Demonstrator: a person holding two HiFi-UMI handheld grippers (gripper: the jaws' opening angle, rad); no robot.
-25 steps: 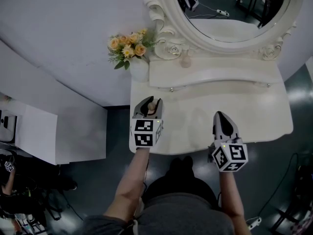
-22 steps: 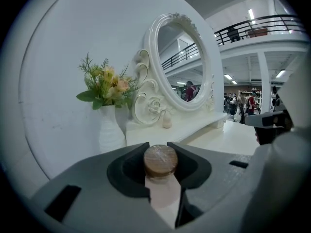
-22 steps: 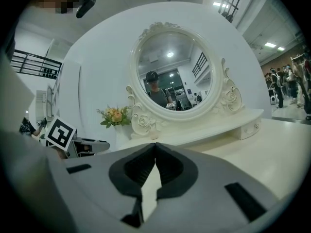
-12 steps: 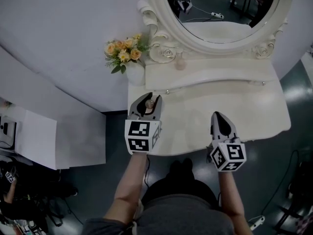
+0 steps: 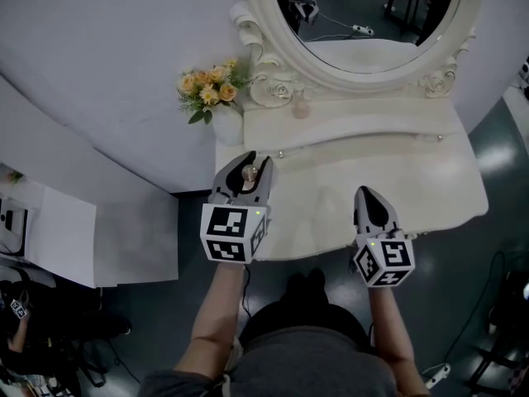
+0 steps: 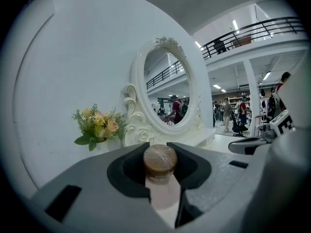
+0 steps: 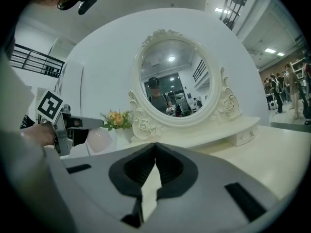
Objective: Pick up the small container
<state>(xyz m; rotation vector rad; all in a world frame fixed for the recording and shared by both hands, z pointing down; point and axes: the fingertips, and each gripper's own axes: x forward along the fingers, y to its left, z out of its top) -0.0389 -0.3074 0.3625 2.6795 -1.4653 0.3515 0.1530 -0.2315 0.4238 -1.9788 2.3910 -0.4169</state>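
The small container (image 5: 249,172) is a pale pink bottle with a round wooden cap (image 6: 160,160). My left gripper (image 5: 248,169) is shut on it and holds it upright in the air above the left front of the white vanity table (image 5: 413,180). In the right gripper view the same bottle (image 7: 99,140) hangs at the left. My right gripper (image 5: 369,195) hovers over the table's front edge, jaws closed together (image 7: 155,145) with nothing between them.
A vase of yellow flowers (image 5: 211,91) stands at the table's back left. An oval mirror (image 5: 372,15) in a carved frame rises behind a raised shelf (image 5: 355,118), on which another small bottle (image 5: 301,104) stands. Dark floor (image 5: 496,139) lies right of the table.
My left gripper has risen with the container and now looks larger and closer to the head camera. The right gripper has stayed where it was.
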